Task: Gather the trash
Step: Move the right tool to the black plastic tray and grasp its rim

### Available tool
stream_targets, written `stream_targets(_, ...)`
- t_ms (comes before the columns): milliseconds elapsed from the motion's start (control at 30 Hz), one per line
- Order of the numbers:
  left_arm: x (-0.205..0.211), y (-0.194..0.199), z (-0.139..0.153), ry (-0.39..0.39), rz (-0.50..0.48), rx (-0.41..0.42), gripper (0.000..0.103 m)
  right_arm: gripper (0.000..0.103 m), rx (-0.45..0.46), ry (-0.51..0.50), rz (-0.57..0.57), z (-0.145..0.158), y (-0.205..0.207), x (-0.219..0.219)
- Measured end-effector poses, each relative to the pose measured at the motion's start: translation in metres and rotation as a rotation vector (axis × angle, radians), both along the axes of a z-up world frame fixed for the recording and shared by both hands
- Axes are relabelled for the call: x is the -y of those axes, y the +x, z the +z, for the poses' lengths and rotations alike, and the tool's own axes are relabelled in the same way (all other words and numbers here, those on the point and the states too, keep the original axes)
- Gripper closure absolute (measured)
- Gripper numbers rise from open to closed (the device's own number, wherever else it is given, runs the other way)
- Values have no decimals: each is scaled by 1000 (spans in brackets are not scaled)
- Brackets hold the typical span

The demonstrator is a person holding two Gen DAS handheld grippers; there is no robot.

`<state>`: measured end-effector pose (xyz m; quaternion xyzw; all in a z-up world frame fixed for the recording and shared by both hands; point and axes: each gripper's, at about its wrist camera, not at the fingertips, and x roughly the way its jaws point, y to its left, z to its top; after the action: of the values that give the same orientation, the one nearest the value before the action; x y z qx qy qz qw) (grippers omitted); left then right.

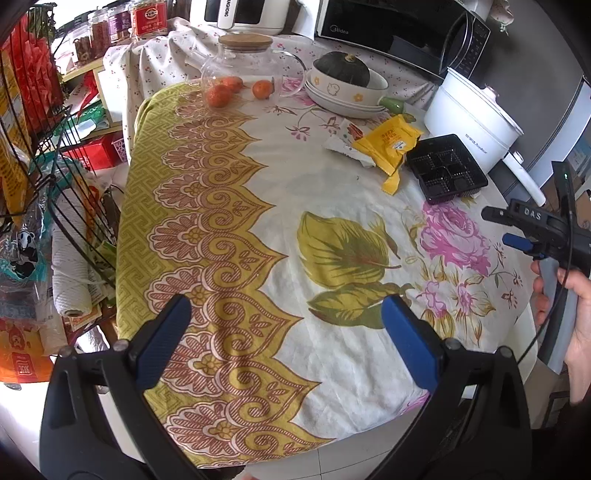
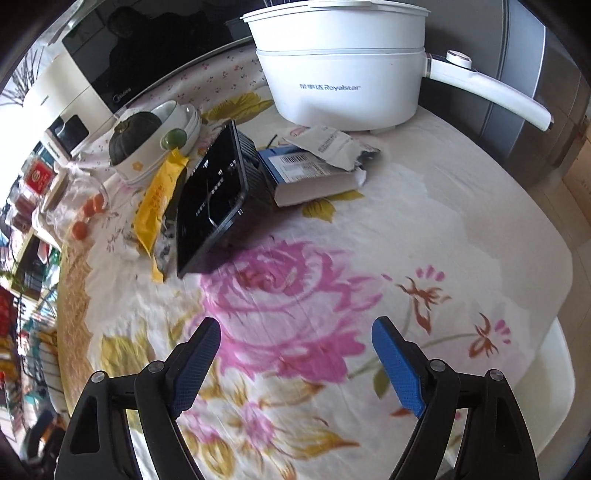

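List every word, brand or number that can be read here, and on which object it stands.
"Royalstar": white electric pot, after unreadable characters.
"Midea": black microwave oven.
"DAS": black right claw.
Yellow snack wrapper, red jar label, barcode on blue book: too small to read.

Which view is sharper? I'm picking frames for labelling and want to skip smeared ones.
Left wrist: crisp, the yellow wrapper and black tray well defined, strong fisheye bending. Right wrist: motion-smeared tablecloth, overexposed around the white pot.
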<state>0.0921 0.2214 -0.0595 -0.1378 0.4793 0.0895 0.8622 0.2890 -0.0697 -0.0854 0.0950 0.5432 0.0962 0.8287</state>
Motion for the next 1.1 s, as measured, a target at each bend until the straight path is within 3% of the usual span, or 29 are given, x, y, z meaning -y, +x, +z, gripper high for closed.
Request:
stream_targets(200,-7,3,-2,-25,14,-7,1,17,54,13,-44,-13,23,-35)
stream_targets(400,-10,2,5,-35,33,15,1,20,105,-83,-53,-23,42,-53)
stream_targets(467,-10,3,7,-36,34,19,1,43,105,-110,-23,-26,45,-58)
stream_targets(500,-9,3,7,-38,33,20,1,60,96,-113,-7,-27,45,-59)
stream_targets(600,-7,4,7,-44,29,22,1,76,96,-110,23,-25,39,-54)
stream_targets(633,-5,5,7,-44,25,21,1,87,97,-108,34,-23,36,-51)
stream_targets(867,10,10,0,-59,-10,2,1,94,115,-81,101,5,7,-10)
stream_targets(1067,23,16,-3,-64,-22,-13,1,94,60,-39,153,15,-16,29)
stream_targets(1100,24,16,-2,-60,-21,-11,1,89,49,-36,159,15,-19,31)
